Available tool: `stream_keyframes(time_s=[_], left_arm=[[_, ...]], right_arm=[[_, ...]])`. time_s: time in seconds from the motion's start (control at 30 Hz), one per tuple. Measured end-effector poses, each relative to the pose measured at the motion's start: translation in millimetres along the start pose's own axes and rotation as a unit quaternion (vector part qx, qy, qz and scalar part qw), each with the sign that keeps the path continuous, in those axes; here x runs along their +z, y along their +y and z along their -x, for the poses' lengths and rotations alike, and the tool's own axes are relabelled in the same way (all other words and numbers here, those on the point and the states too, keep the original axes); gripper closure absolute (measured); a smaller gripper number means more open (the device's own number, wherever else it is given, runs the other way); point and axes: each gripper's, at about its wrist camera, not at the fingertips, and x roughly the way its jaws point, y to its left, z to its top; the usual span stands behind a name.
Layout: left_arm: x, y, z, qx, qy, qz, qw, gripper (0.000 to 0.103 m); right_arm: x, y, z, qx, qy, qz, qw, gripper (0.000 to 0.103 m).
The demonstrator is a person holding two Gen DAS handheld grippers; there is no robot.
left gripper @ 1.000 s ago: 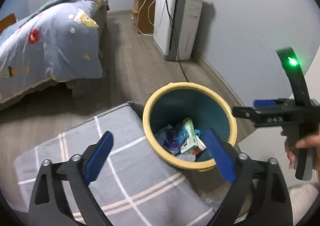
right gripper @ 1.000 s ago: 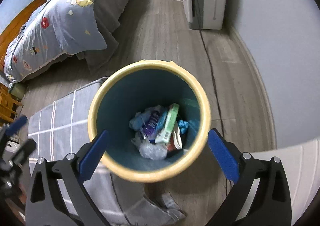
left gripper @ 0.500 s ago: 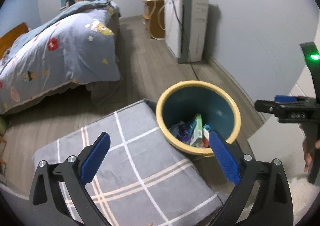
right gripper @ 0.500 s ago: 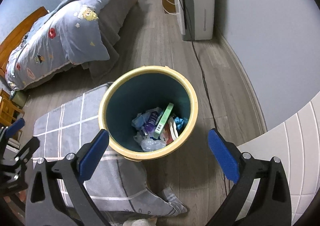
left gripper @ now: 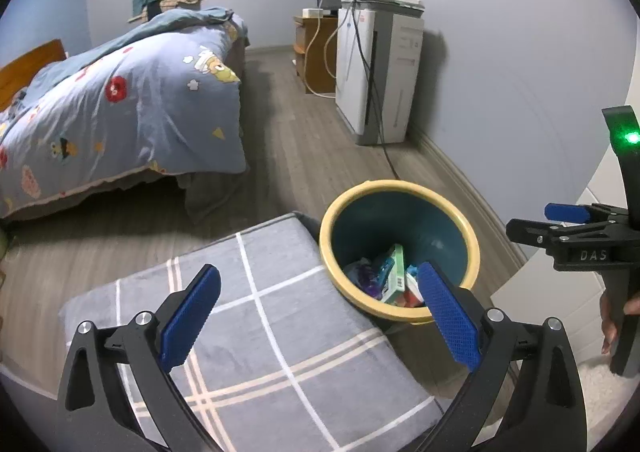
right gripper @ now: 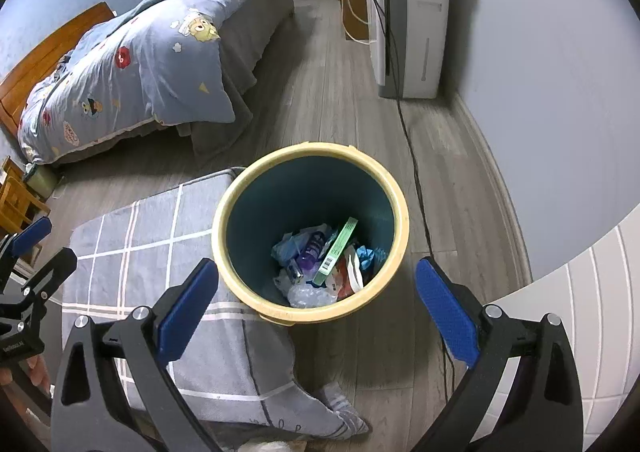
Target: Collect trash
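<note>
A teal bin with a yellow rim (right gripper: pixel 401 220) stands on the wood floor and holds trash: a green box (right gripper: pixel 335 252), a purple wrapper, blue and clear plastic. It also shows in the left wrist view (left gripper: pixel 471 240). My left gripper (left gripper: pixel 320 312) is open and empty, above the grey checked cushion, left of the bin. My right gripper (right gripper: pixel 316 310) is open and empty, high above the bin's near rim. The right gripper also shows at the right edge of the left wrist view (left gripper: pixel 568 222).
A grey checked cushion (left gripper: pixel 248 316) lies beside the bin. A bed with a blue quilt (right gripper: pixel 132 64) stands at the left. A white appliance (right gripper: pixel 408 12) with a cable along the floor stands by the wall. A white tiled surface (right gripper: pixel 580 312) is at the right.
Both grippers have drawn up and back from the bin, which now looks smaller and farther. Both stay open and empty.
</note>
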Motion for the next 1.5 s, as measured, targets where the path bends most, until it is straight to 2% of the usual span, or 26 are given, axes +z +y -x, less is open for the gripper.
stream_keyframes(time_s=[0.93,1.5], left_arm=[[-11.0,3.2,14.7,0.010,-0.003,-0.026,0.9996,0.005],[-12.3,4.0,16.9,0.001,-0.002,-0.015,0.9999,0.005]], right_arm=[[-1.0,7.9,10.4,-0.011,-0.016,0.002,1.000,0.006],[-1.0,9.6,14.0,-0.012,-0.023,0.002,1.000,0.006]])
